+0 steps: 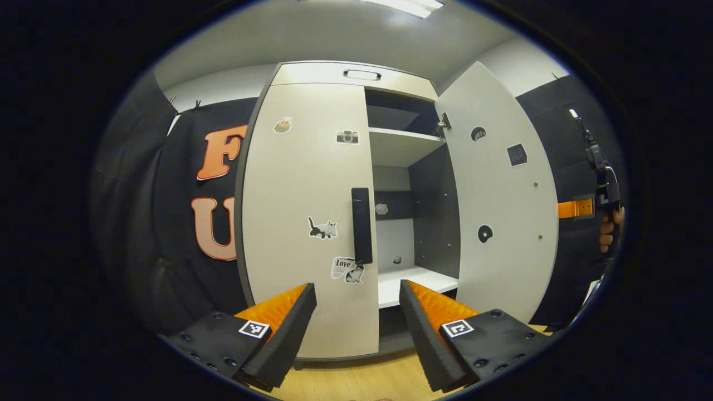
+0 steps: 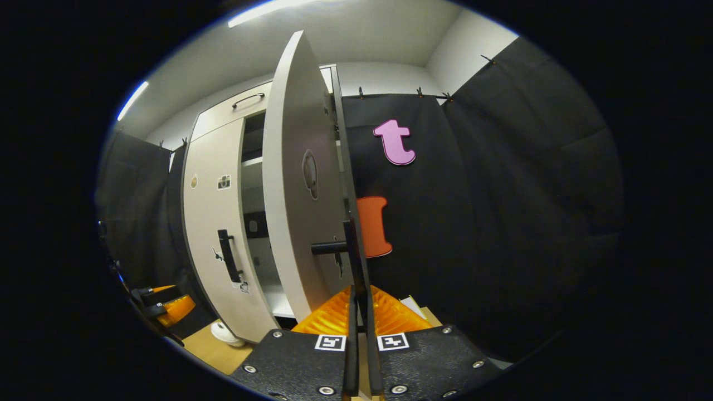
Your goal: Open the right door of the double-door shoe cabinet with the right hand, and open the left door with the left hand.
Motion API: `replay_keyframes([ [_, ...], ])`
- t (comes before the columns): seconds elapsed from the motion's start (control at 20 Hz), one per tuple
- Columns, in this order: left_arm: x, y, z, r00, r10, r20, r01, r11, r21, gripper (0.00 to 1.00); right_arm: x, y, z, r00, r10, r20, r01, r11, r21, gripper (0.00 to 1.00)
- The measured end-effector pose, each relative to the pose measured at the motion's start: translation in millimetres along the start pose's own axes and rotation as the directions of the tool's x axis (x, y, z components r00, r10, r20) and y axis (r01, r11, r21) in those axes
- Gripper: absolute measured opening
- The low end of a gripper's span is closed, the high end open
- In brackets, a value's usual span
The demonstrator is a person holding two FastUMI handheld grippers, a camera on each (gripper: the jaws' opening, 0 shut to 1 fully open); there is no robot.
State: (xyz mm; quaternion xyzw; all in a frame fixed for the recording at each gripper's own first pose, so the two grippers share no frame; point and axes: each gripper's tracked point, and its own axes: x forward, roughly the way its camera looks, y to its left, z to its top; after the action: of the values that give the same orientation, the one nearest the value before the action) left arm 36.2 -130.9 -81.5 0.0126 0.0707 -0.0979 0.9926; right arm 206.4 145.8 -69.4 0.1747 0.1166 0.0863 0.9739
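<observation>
Right gripper view, lower centre: my right gripper [image 2: 361, 303] pinches the open pale right door's [image 2: 289, 184] black handle [image 2: 352, 245] — left gripper [image 1: 356, 303], jaws spread, must next reach the shut left door's [image 1: 303, 211] black bar handle [image 1: 361, 225].

My wooden floor [image 1: 345, 381] carries the shoe cabinet [image 1: 312, 223]; a small white round object [image 2: 227, 334] lies at its base.
</observation>
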Motion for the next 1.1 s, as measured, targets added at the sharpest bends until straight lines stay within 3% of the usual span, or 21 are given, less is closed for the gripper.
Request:
replay_keyframes([
  [0.2, 19, -10, -3, 1.0, -0.008, -0.005, 0.008, 1.0, 0.001, 0.96, -2, -4, 2, 1.0, 0.012, 0.008, -0.012, 1.0, -0.009, 0.03],
  [0.55, 44, -10, 6, 1.0, -0.017, -0.012, 0.017, 1.0, -0.021, 0.96, -11, -3, -1, 0.998, 0.059, -0.011, -0.059, 0.997, 0.042, 0.05],
  [0.8, 58, -3, 11, 1.0, -0.006, -0.021, 0.006, 0.999, -0.031, 0.96, -19, -6, 0, 0.998, 0.07, 0.005, -0.069, 0.997, -0.032, 0.07],
  [0.9, 61, -3, 14, 1.0, -0.007, -0.02, 0.007, 1.0, -0.025, 0.96, -18, -20, 8, 0.999, 0.032, 0.041, -0.029, 0.997, -0.073, 0.07],
  [1.1, 70, -4, 21, 0.999, -0.024, -0.022, 0.023, 0.999, -0.036, 0.96, -23, -28, 13, 0.998, -0.006, 0.059, 0.009, 0.999, -0.035, 0.07],
])
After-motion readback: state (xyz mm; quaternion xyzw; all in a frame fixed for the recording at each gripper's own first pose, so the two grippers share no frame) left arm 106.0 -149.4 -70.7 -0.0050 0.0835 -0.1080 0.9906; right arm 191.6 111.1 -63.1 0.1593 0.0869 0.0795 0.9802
